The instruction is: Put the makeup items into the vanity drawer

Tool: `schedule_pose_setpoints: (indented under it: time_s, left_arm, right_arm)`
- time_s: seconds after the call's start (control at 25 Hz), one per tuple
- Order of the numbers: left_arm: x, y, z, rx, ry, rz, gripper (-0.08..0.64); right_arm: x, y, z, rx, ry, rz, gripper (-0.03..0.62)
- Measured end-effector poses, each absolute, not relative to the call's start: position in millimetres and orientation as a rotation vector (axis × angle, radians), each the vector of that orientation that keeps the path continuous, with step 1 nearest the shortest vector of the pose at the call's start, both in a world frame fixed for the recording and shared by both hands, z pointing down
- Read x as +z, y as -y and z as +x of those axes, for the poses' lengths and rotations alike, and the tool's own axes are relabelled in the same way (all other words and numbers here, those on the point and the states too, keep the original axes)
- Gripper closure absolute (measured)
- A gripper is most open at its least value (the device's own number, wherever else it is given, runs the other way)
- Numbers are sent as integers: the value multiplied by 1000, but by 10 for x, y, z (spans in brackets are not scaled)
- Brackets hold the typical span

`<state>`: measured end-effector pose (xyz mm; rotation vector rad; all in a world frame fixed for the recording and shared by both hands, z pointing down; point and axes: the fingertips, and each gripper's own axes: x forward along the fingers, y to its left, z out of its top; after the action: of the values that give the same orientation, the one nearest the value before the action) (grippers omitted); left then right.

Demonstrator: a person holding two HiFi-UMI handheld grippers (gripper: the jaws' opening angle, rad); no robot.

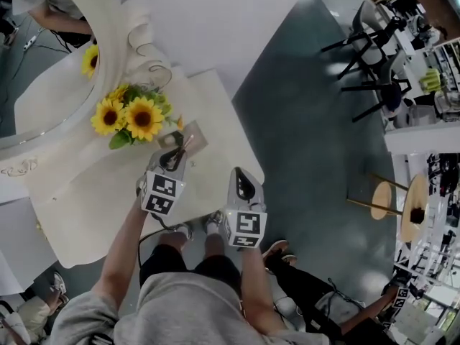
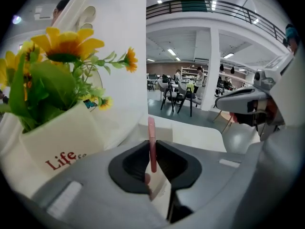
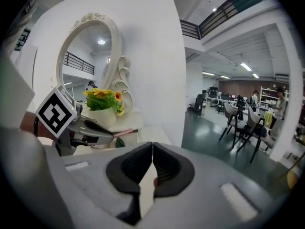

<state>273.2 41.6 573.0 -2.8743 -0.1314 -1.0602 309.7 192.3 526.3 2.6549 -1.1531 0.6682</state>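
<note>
We see the L grey two-jaw gripper (image 2: 151, 146) clamped on a slim pink makeup stick (image 2: 151, 128), upright btw its pads, over the cream vanity tabletop (image 1: 93, 192), just right of the yellow sunflower bunch (image 1: 133, 113) in a white pot w/ red print (image 2: 62, 142). The R grey gripper (image 3: 152, 149) has jaws together, nothing btw them, near the table's right edge. An oval cream-framed mirror (image 3: 88, 56) is at far left.

The sunflower bouquet (image 1: 133, 115) is set at the back of the vanity table (image 1: 72, 192), before the mirror (image 1: 29, 70). Just right of the bouquet lies a small tray (image 1: 195, 136). The left gripper (image 1: 175, 158) is held over the tray, with a slim stick (image 2: 151, 142) between its jaws. The right gripper (image 1: 239, 177) is held to the right, at the table's edge. Chairs (image 1: 366, 49) are placed well apart, on the floor at far right.
</note>
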Motion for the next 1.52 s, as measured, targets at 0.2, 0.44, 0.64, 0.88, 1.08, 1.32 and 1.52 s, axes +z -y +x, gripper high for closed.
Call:
schedule_pose_setpoints:
  time_s: [0.2, 0.44, 0.64, 0.88, 1.08, 1.32, 1.52]
  left_arm:
    - [5796, -432, 2747, -1090, 143, -2849, 505]
    - [5814, -448, 2749, -1053, 156, -2872, 405]
    - [5773, -445, 2738, -1034, 145, -2893, 383]
    - [5694, -459, 2695, -982, 137, -2895, 383]
    - [5531, -489, 2608, -957, 105, -2916, 383]
    - [5103, -425, 2467, -819, -16, -2965, 390]
    - [4732, -379, 2272, -703, -149, -2999, 402]
  right_arm:
    - [5323, -2016, 3126, 691, 1133, 2664, 586]
    - [5361, -2031, 3143, 696, 1126, 2664, 586]
    - [5351, -2045, 3122, 695, 1124, 2663, 584]
    - [5280, -2073, 3076, 674, 1122, 2665, 585]
    - [5152, -2098, 3014, 641, 1129, 2665, 586]
    - [4865, -2013, 2912, 558, 1199, 2641, 586]
    - [4590, -1847, 2818, 461, 1297, 2603, 584]
